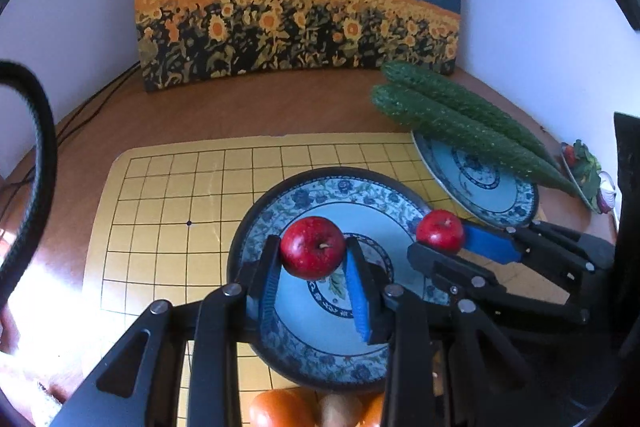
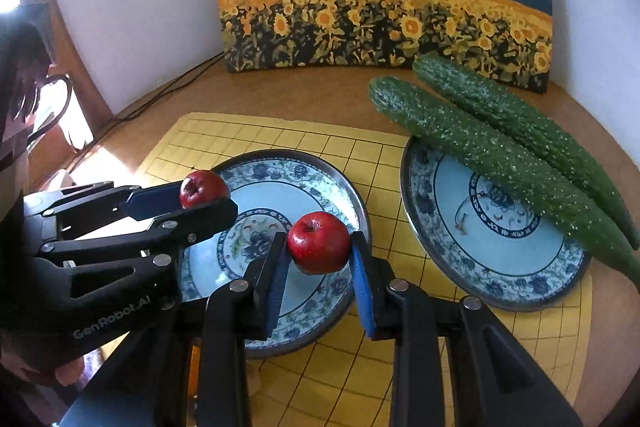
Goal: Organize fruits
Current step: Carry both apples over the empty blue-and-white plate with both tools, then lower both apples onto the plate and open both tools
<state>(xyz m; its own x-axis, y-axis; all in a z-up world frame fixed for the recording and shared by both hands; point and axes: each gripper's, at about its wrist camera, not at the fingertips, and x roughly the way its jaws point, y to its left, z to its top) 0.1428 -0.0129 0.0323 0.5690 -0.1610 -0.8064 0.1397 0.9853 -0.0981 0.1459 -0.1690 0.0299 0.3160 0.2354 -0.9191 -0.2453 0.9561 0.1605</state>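
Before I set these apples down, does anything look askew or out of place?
Only the two cucumbers: too long for the right plate, they lie across its far rim, with both ends overhanging onto the table. Both apples, left and right, sit squarely in their grippers over the empty left plate. Nothing spilled or damaged.

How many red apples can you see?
2. One red apple is pinched in the left hand-held gripper over the flowered plate. The other apple is in the right hand-held gripper, above the same plate.
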